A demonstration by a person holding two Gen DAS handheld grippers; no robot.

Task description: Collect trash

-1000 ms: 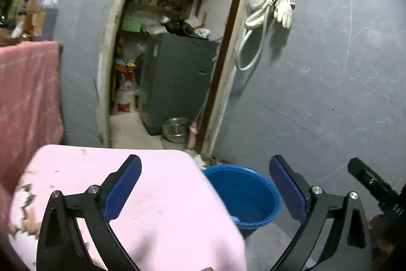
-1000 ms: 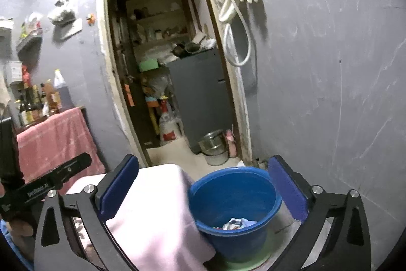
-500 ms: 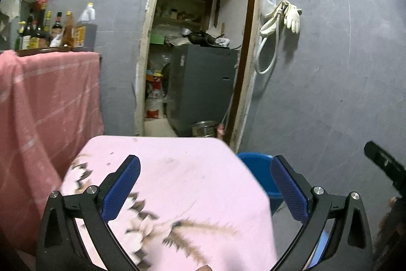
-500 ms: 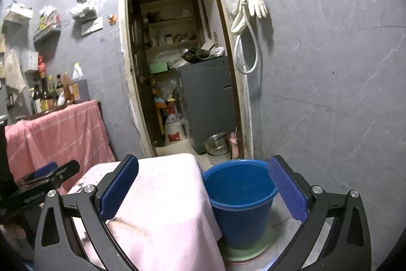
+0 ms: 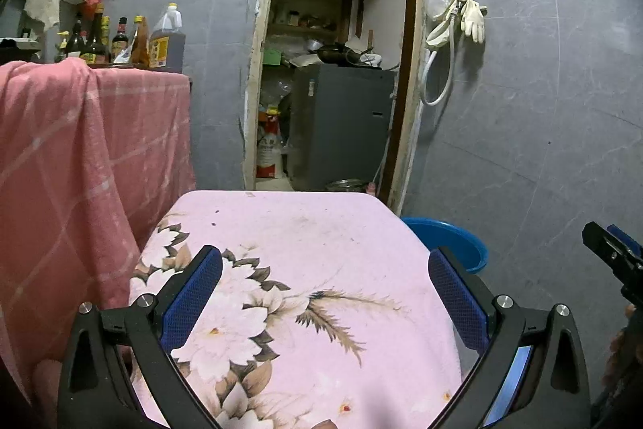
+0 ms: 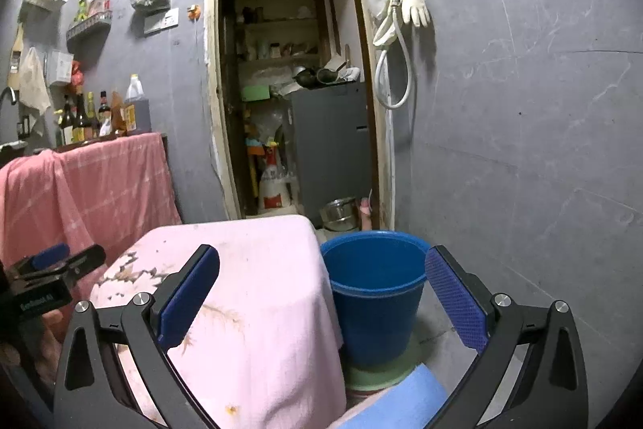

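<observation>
A blue bucket [image 6: 375, 288] stands on the floor to the right of a small table covered with a pink flowered cloth [image 5: 305, 268]; its inside is hidden from here. In the left wrist view only its rim [image 5: 450, 236] shows past the table's corner. My left gripper [image 5: 323, 298] is open and empty above the cloth. My right gripper [image 6: 321, 302] is open and empty, in front of the table's right edge and the bucket. The left gripper shows at the left edge of the right wrist view [image 6: 52, 268]. No loose trash shows on the cloth.
A red checked cloth [image 5: 80, 155] drapes a counter with bottles [image 5: 120, 43] at the left. An open doorway [image 6: 297, 87] leads to a storeroom with a grey cabinet [image 6: 333, 147]. Gloves and a hose [image 6: 402, 27] hang on the grey wall. A metal pot [image 6: 339, 214] sits by the door.
Both grippers have drawn back and up from the bucket. The trash seen inside the bucket a second ago is out of sight. More of the flowered cloth shows under the left gripper.
</observation>
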